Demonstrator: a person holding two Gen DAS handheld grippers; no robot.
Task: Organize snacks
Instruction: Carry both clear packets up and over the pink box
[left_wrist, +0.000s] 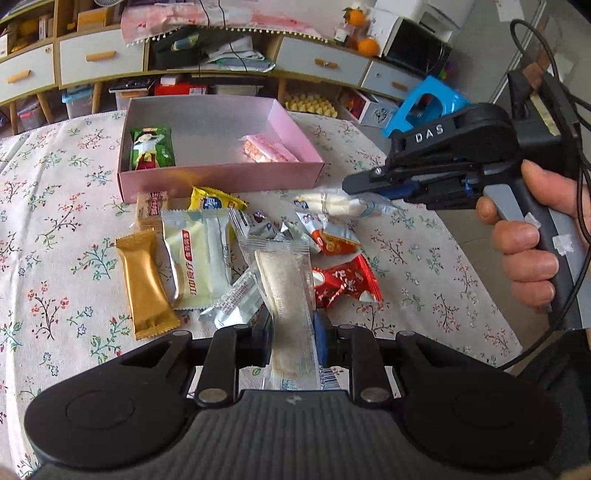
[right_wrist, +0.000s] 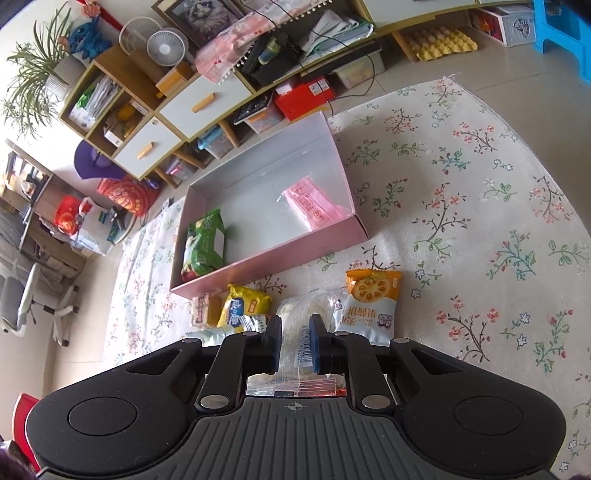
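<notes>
Two grippers each clamp a packet: the left gripper (left_wrist: 290, 345) has its fingers clenched on a long clear-wrapped pale wafer bar (left_wrist: 286, 291), lifted from the near snack pile, while the right gripper (right_wrist: 294, 345) pinches a crinkly clear-wrapped white snack (right_wrist: 295, 314), presumably bound for the far shallow pink cardboard box (left_wrist: 221, 181), which already holds a green packet (left_wrist: 151, 147) and a pink one (left_wrist: 271, 149). Loose snacks crowd the floral-clothed bench (left_wrist: 59, 221); cluttered wooden shelving (left_wrist: 92, 55) stands beyond.
</notes>
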